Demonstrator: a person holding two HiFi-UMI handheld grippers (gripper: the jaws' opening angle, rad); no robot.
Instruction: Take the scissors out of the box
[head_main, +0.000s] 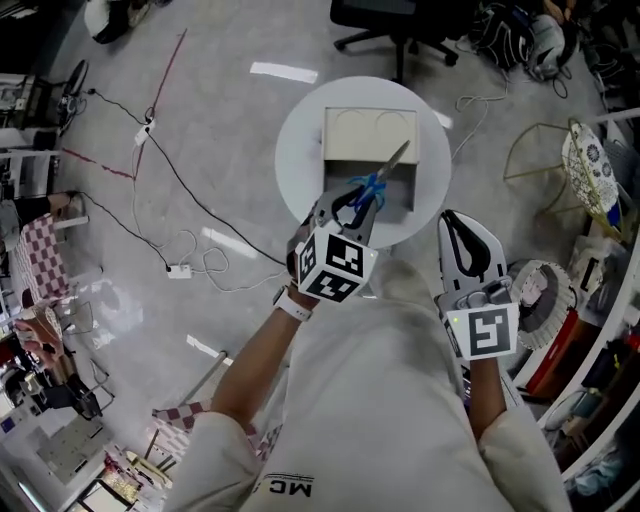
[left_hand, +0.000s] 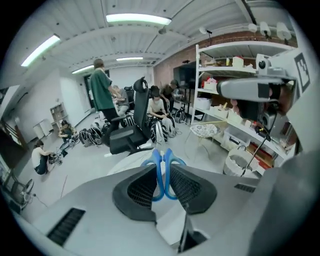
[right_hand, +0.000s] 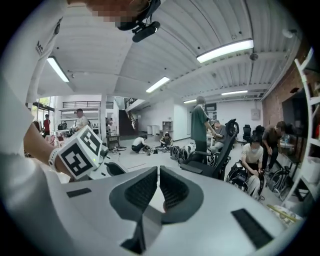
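An open cardboard box (head_main: 352, 138) stands on a small round white table (head_main: 298, 165). Over the box's front, my left gripper (head_main: 350, 208) is shut on the blue handles of the scissors (head_main: 375, 186); their metal blades slant up and to the right above the box. In the left gripper view the two blue handle loops of the scissors (left_hand: 162, 172) are squeezed between the dark pads (left_hand: 140, 189), and the blades are hidden. My right gripper (head_main: 462, 232) hangs off the table's lower right edge. Its jaws (right_hand: 158, 187) are shut with nothing between them.
A black office chair (head_main: 400, 25) stands just behind the table. Cables (head_main: 170, 170) trail over the grey floor to the left. A wire-frame stool (head_main: 585, 160), a basket (head_main: 540, 290) and shelves crowd the right side. Several people sit and stand farther off in the room.
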